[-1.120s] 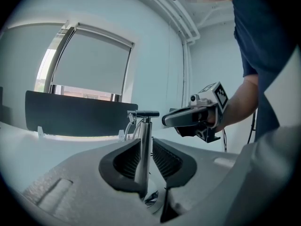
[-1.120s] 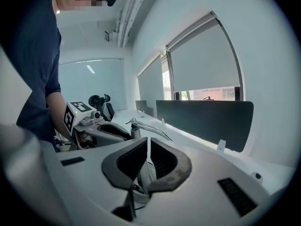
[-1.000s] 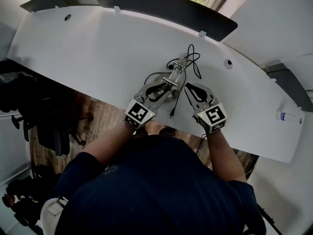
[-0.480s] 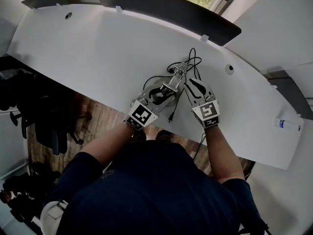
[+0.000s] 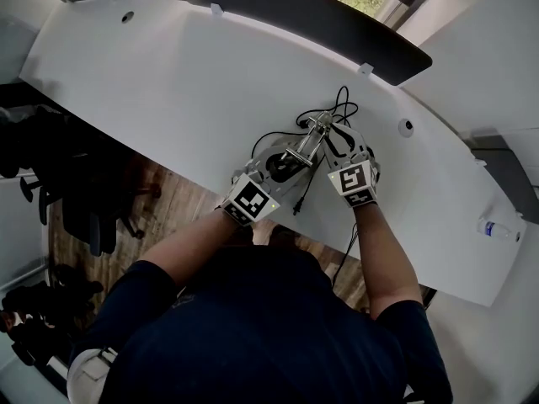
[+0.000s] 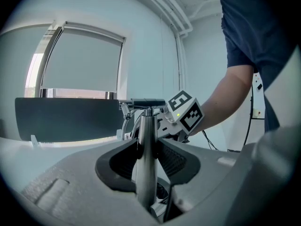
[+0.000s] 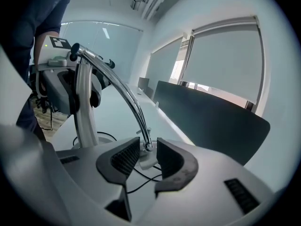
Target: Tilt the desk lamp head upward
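A chrome desk lamp (image 5: 303, 147) stands near the white desk's (image 5: 168, 82) front edge, with a black cable (image 5: 338, 106) coiled behind it. My left gripper (image 5: 285, 162) is low on the lamp. In the left gripper view the upright post (image 6: 146, 164) fills the gap and both pads touch it. My right gripper (image 5: 330, 133) is at the far end of the lamp. In the right gripper view the curved arm (image 7: 127, 93) ends in a small white head piece (image 7: 145, 160) between the pads of my right gripper (image 7: 148, 155). Those jaws are opening, with a gap on each side.
A dark screen (image 5: 337, 23) runs along the desk's far edge. The cable's plug (image 5: 296, 209) lies by the front edge. A water bottle (image 5: 497, 228) lies at the far right. Dark chairs (image 5: 76, 192) stand on the wooden floor at the left.
My right gripper has moved from the lamp's right side up to its head end, and its jaws have parted. The left gripper has stayed at the post.
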`<action>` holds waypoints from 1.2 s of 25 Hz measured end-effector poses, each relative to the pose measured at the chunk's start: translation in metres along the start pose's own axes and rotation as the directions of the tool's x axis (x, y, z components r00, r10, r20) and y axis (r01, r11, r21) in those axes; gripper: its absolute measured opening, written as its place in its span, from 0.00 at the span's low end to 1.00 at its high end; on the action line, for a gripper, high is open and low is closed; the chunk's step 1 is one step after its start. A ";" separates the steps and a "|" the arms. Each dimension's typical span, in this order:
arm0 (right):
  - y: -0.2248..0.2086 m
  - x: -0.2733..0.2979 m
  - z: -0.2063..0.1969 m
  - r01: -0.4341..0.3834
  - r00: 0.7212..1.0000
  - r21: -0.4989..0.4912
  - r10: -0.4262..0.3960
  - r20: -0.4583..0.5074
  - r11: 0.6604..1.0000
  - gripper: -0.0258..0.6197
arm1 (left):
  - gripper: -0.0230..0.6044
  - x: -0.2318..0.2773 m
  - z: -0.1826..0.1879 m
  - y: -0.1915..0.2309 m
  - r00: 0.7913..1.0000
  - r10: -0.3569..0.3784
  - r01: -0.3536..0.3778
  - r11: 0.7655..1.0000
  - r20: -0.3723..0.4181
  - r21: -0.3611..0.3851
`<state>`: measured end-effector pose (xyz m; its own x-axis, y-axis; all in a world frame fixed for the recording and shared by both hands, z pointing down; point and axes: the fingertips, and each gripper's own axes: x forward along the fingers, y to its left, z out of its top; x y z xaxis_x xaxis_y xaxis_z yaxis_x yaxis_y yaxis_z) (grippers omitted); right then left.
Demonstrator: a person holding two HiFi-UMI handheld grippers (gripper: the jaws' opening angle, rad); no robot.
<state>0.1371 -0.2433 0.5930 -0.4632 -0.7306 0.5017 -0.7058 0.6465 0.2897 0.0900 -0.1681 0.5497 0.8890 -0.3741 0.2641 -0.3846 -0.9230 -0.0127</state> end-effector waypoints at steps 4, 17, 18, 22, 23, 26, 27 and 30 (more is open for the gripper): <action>0.001 0.010 -0.003 -0.015 1.000 -0.020 0.015 -0.004 1.000 0.22 | 0.24 0.000 0.000 0.000 1.000 0.001 -0.001 1.000 -0.002 0.006; -0.011 0.008 0.005 0.022 1.000 -0.097 -0.020 0.020 0.995 0.14 | 0.24 -0.004 0.000 0.003 0.999 0.026 -0.025 0.999 -0.037 0.032; -0.015 0.007 0.007 0.031 0.999 -0.099 -0.029 0.025 0.995 0.14 | 0.24 -0.003 0.000 0.004 0.999 0.029 -0.028 0.999 -0.031 0.028; -0.031 0.004 0.021 0.075 0.997 -0.148 -0.071 0.033 0.986 0.14 | 0.24 -0.001 -0.001 0.001 0.999 0.020 -0.019 1.000 0.028 -0.013; -0.033 0.003 0.024 0.080 0.997 -0.170 -0.076 0.030 0.982 0.14 | 0.24 -0.002 -0.002 0.001 0.999 0.021 -0.020 1.000 0.029 -0.015; -0.039 0.000 0.030 0.091 0.996 -0.242 -0.088 0.023 0.966 0.14 | 0.24 -0.002 -0.002 0.001 0.999 0.022 -0.022 1.000 0.025 -0.011; -0.042 -0.002 0.034 0.107 0.994 -0.258 -0.102 0.032 0.960 0.14 | 0.24 -0.002 -0.002 0.001 0.999 0.023 -0.023 1.000 0.023 -0.009; -0.058 -0.014 0.058 0.188 0.982 -0.296 -0.170 0.086 0.936 0.15 | 0.24 -0.003 -0.001 0.003 0.999 0.029 -0.029 1.000 0.013 -0.003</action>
<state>0.1536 -0.2836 0.5221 -0.3808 -0.8459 0.3735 -0.5891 0.5332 0.6071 0.0864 -0.1693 0.5504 0.8806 -0.4018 0.2513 -0.4108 -0.9115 -0.0179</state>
